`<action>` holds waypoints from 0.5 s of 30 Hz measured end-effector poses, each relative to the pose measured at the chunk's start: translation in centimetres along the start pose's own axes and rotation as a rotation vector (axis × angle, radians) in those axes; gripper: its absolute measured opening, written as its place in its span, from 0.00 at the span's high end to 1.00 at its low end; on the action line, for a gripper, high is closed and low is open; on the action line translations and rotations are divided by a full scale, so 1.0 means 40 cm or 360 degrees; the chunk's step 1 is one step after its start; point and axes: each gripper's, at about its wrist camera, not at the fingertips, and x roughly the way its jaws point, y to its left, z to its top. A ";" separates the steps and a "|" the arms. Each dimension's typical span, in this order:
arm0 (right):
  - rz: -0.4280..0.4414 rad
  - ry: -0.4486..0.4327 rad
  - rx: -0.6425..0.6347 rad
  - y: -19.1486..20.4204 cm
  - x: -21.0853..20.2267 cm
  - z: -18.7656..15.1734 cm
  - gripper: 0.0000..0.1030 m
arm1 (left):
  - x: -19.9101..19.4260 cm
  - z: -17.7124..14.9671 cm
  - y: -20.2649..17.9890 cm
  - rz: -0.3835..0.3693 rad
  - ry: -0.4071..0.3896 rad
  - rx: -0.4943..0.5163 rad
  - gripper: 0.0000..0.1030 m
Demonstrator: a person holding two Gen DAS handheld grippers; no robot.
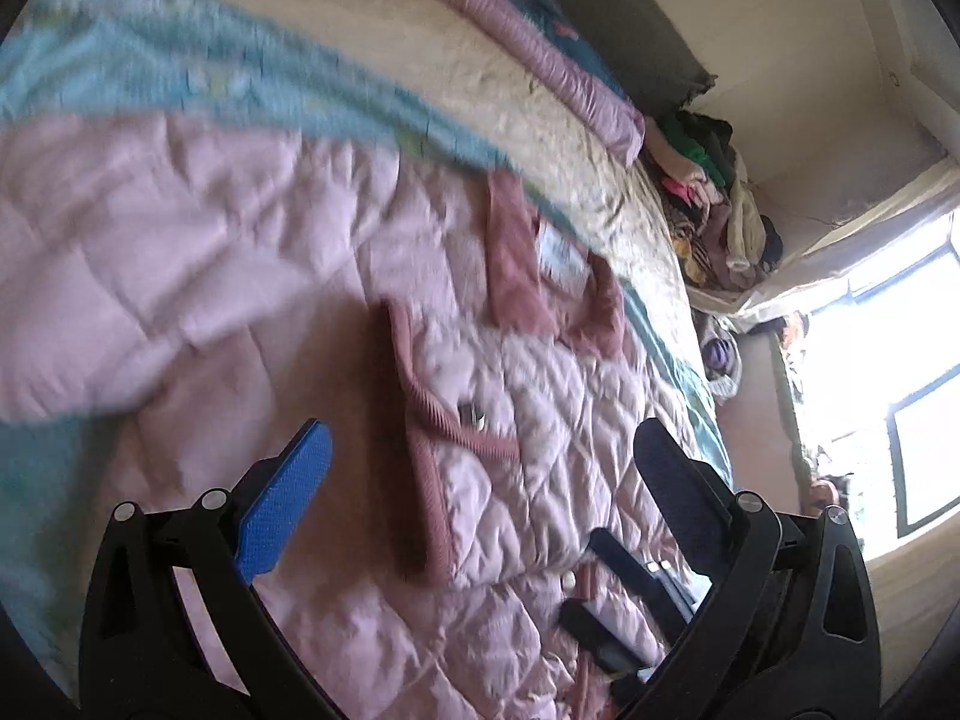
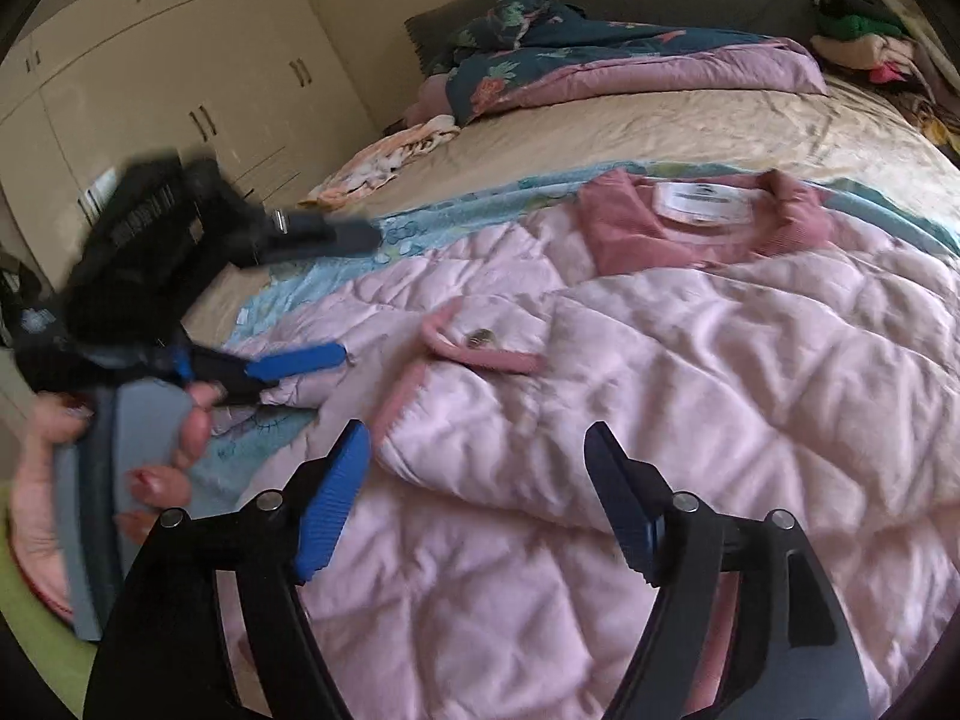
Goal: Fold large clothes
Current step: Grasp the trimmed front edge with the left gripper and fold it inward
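A pale pink quilted jacket (image 2: 690, 372) lies spread on the bed, its darker pink ribbed collar (image 2: 780, 222) and white label toward the headboard. One quilted part is folded across its front, with a pink-trimmed pocket and metal snap (image 2: 480, 336) showing. My right gripper (image 2: 479, 441) hovers open just above the folded edge, with nothing between its fingers. My left gripper (image 2: 351, 294), held in a hand (image 2: 180, 456), stands wide open at the jacket's left side. In the left wrist view the left gripper (image 1: 483, 438) is open over the pocket trim (image 1: 432, 414) of the jacket (image 1: 540, 480).
Under the jacket lies a light blue patterned sheet (image 2: 420, 222) on a beige bedspread (image 2: 660, 126). A folded purple and teal quilt (image 2: 600, 60) sits by the headboard, a clothes pile (image 2: 870, 36) at the far right corner. Cream wardrobes (image 2: 180, 72) stand left; a bright window (image 1: 888, 372) right.
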 end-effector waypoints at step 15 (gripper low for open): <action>-0.0412 -0.0165 0.0255 -0.291 -0.253 -0.048 0.29 | 0.103 -0.082 -0.061 0.0213 0.0079 0.0335 0.89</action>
